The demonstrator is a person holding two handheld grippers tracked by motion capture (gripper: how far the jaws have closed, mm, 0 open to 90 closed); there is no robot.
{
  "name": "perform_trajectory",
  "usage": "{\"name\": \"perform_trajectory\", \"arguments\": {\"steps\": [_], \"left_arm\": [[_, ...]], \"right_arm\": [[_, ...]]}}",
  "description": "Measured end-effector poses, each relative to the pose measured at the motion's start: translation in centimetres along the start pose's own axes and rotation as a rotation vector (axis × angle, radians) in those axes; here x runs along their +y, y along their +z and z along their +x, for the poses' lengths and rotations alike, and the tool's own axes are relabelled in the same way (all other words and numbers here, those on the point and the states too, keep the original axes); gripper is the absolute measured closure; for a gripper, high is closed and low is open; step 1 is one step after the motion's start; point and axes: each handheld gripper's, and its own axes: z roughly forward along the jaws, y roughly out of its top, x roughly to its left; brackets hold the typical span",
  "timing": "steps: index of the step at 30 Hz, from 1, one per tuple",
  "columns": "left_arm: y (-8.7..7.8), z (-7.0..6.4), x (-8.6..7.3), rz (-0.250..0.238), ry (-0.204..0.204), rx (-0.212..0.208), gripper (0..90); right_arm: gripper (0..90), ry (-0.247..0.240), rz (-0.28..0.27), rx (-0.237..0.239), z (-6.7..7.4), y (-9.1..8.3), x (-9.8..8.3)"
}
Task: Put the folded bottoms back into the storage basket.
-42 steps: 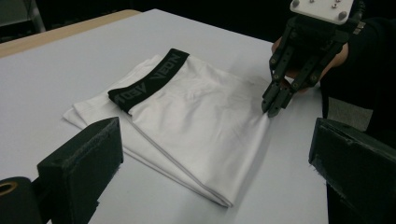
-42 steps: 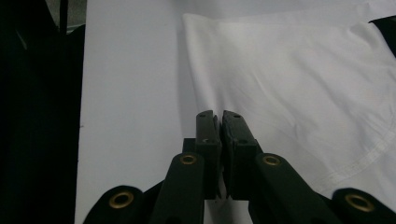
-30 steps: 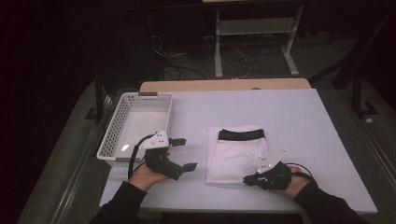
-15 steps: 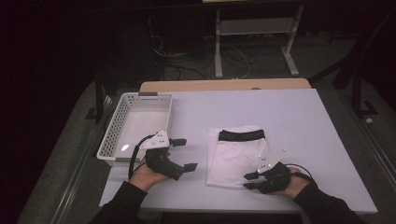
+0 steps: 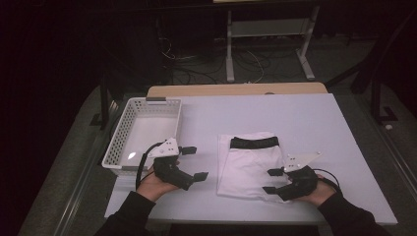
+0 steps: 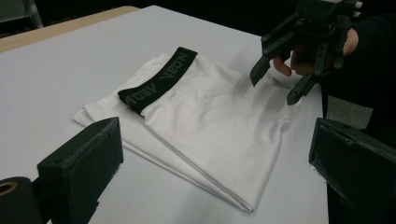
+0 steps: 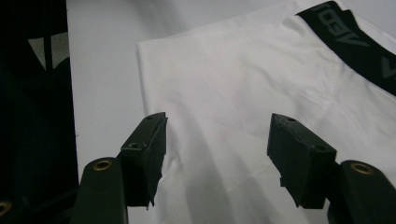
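Underwear [image 7: 261,79] lies under right fingers [image 7: 145,154] — ungripped.

A dim lab: loose floor cables [image 5: 246,59] behind a bare worktable [image 5: 295,118].

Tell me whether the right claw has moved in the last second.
Yes. The right claw slid slightly toward the person's edge, along the white shorts.

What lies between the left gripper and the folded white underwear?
Nothing: in the high view only bare table separates the left gripper from the folded white underwear.
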Motion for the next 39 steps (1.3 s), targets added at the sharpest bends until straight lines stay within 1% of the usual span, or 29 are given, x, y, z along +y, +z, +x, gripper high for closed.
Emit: {"name": "perform_trajectory", "arguments": {"steps": [3,6,11,17,19,21,22,24,25,26,29,31,34,36,39], "left_arm": [[0.0,0.0,0.0,0.000,0.000,0.000,2.5],[0.0,0.0,0.0,0.000,-0.001,0.000,2.5],[0.1,0.0,0.0,0.001,-0.001,0.000,2.5],[0.1,0.0,0.0,0.004,0.000,-0.001,2.5],[0.1,0.0,0.0,0.005,0.000,-0.001,2.5],[0.2,-0.1,0.0,0.005,-0.002,-0.001,2.5],[0.2,-0.1,0.0,0.007,-0.002,-0.001,2.5],[0.3,-0.1,-0.1,0.008,-0.002,-0.003,2.5],[0.4,-0.1,-0.1,0.008,-0.002,-0.004,2.5],[0.4,-0.1,-0.1,0.008,-0.003,-0.005,2.5],[0.7,-0.3,-0.1,0.013,-0.002,-0.011,2.5],[1.1,-0.5,-0.2,0.015,-0.006,-0.018,2.5],[1.6,-0.8,-0.2,0.027,0.000,-0.031,2.5],[1.8,-0.8,-0.2,0.034,0.002,-0.035,2.5],[1.9,-0.9,-0.3,0.030,-0.002,-0.030,2.5]], "right_arm": [[37.4,0.014,-0.012,-0.013,-0.2,-0.7,-0.5],[37.3,0.020,-0.013,-0.015,-0.2,-1.0,-0.7],[36.2,0.045,-0.017,-0.026,-0.3,-1.7,-1.4],[33.3,0.067,-0.023,-0.046,-0.5,-2.5,-2.1],[32.0,0.076,-0.034,-0.041,-0.5,-2.8,-2.4],[28.9,0.088,-0.044,-0.046,-0.6,-3.0,-2.8],[26.1,0.101,-0.047,-0.062,-0.6,-3.1,-3.1],[24.7,0.101,-0.050,-0.068,-0.6,-3.2,-3.3],[21.9,0.115,-0.050,-0.086,-0.7,-3.5,-3.7],[21.9,0.115,-0.050,-0.086,-0.7,-3.5,-3.7],[19.1,0.131,-0.055,-0.112,-0.7,-3.8,-4.1],[16.5,0.135,-0.058,-0.112,-0.7,-4.0,-4.4],[12.9,0.146,-0.060,-0.114,-0.6,-4.1,-4.7],[8.3,0.142,-0.057,-0.123,-0.5,-4.0,-4.8],[1.8,0.140,-0.065,-0.136,-0.5,-3.9,-4.6]]}}
